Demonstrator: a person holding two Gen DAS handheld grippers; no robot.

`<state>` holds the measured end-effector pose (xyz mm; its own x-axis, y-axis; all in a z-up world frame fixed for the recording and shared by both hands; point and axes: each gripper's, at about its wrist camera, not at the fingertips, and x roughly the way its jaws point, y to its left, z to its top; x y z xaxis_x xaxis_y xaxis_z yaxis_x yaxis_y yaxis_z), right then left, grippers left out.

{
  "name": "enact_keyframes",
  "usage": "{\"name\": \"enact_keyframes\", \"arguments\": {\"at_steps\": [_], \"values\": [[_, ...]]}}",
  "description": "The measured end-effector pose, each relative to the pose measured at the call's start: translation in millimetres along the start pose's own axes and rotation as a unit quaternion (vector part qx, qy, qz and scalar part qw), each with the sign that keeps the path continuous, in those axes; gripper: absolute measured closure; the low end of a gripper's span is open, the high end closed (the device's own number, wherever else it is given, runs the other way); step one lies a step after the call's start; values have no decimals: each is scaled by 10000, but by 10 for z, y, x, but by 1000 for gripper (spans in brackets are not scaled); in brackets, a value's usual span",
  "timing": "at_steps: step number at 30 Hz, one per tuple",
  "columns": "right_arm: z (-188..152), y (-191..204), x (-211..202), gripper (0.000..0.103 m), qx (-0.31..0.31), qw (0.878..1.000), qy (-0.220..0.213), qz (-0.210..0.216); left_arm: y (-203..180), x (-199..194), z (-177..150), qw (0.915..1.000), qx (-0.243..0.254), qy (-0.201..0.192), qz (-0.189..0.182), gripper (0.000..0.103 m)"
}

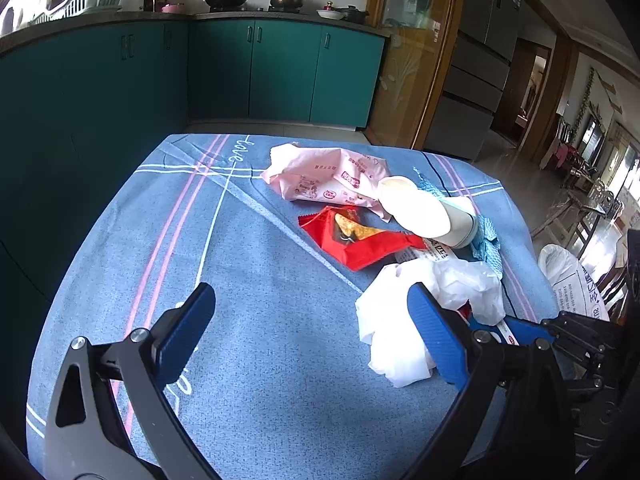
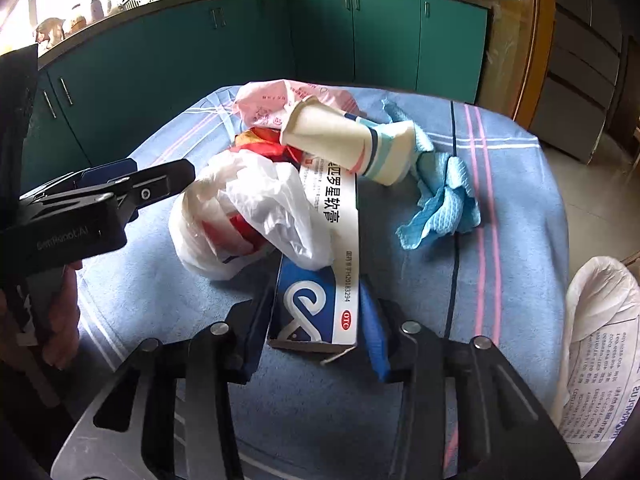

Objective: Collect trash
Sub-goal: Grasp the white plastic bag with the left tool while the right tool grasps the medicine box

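Note:
Trash lies piled on a table under a blue checked cloth [image 1: 160, 240]: a pink wrapper [image 1: 328, 176], a red snack packet [image 1: 360, 240], a tipped paper cup [image 1: 424, 212], a crumpled white plastic bag [image 1: 400, 320] and a blue rag [image 2: 444, 200]. My left gripper [image 1: 311, 292] hangs open over bare cloth, its right finger against the white bag. My right gripper [image 2: 316, 292] is shut on the near end of a long blue-and-white medicine box [image 2: 320, 308]. The box's far end runs under the bag [image 2: 256, 208] and the cup [image 2: 340, 140].
A white printed sack [image 2: 600, 340] stands off the table's right edge. Green kitchen cabinets [image 1: 280, 72] line the far wall, with a wooden-framed glass door [image 1: 416, 60] to the right. A person's hand [image 2: 60, 320] holds the left gripper's handle.

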<state>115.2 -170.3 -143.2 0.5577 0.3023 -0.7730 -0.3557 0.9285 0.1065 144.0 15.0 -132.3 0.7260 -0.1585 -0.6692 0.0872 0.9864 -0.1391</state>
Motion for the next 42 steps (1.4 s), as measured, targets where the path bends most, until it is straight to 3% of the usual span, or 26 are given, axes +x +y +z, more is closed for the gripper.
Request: {"name": "enact_keyframes", "arguments": {"at_steps": [10,13,16,20,28,32,36,38,40,42], "values": [[-201,-156,-303,60,-384,9966,362,637,89,-7,19,9997,-222,21,-39,7],[-284,-194,-339,59,-527,9967,441,428,85,-3,11,9997,-245,30,-58,7],[-281,-287,-381,44,-334,9986,304,291,67,-4,9,9997,-229,13,-86,7],[-227,-372,-445,37,-33,9998,35,167,-13,-21,6,9996,-140,-40,-225,7],[-141,-550,-475,35,748,9966,-315,103,-316,-33,-31,9982,401,-66,-443,4],[-110,-594,-418,35,976,9948,-279,24,-436,76,-70,9970,643,121,-425,4],[-107,-547,-346,34,924,9955,-174,-73,-518,54,-109,9953,877,59,-401,5],[-107,-500,-314,34,855,9962,-150,-81,-547,38,-118,9941,1008,19,-400,13],[-112,-450,-302,34,777,9968,-142,-83,-570,46,-137,9924,1117,114,-495,29],[-110,-394,-291,34,681,9975,-146,-73,-564,64,-153,9916,1139,207,-573,39]]}}
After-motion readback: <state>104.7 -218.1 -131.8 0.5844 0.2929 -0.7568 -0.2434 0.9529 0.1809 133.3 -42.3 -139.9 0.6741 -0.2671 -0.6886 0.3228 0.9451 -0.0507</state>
